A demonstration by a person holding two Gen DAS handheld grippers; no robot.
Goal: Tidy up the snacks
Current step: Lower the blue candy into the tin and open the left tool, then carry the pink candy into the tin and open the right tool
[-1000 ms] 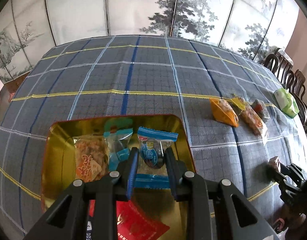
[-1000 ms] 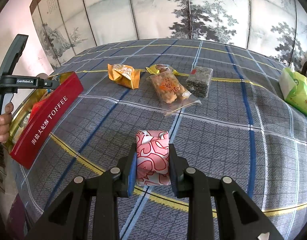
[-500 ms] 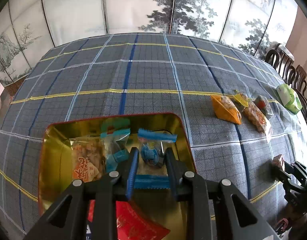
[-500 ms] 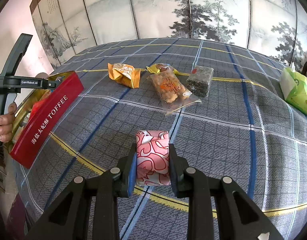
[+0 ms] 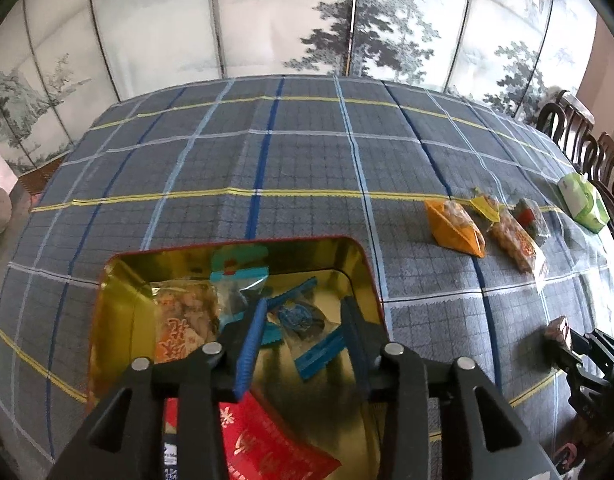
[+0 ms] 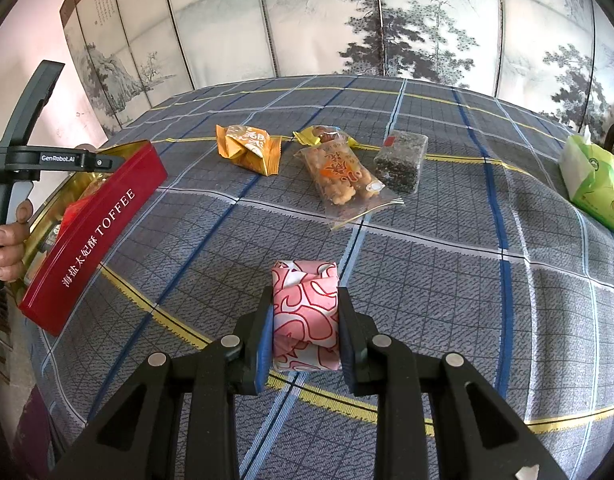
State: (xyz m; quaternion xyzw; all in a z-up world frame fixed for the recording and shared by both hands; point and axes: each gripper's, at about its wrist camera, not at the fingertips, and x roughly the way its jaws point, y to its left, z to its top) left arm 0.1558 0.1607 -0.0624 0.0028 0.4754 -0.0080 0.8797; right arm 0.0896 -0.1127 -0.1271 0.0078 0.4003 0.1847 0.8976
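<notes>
Here, on the far left of the right wrist view, a hand (image 6: 9, 236) holds the handle of the left gripper above the red tin (image 6: 95, 236), whose side reads TOFFEE. Only the left wrist view looks inside this tin (image 5: 359, 256): the inside is golden, and it holds an orange snack bag (image 5: 183, 320), a red packet (image 5: 267, 444) at the near edge, and a blue-wrapped candy (image 5: 303, 320). The left gripper (image 5: 303, 344) stands over this candy; its jaws have just been opening and are now apart, and the candy lies tilted between them on the tin floor, with no pad pressing on it.

More to the right, on the checked tablecloth (image 6: 447, 264), an orange packet (image 6: 249, 152), a clear bag of fried snacks (image 6: 343, 176) and a dark seed bar (image 6: 401, 160) lie in a row, close together. A small yellow wrapper (image 6: 307, 136) sits just behind the clear bag. A green tissue pack (image 6: 595, 184) lies at the far right edge.

In the right wrist view, the right gripper (image 6: 305, 320) is closed tightly on a pink patterned candy (image 6: 305, 312), both pads pressing its sides. The left wrist view shows this gripper only small, at its right edge.
</notes>
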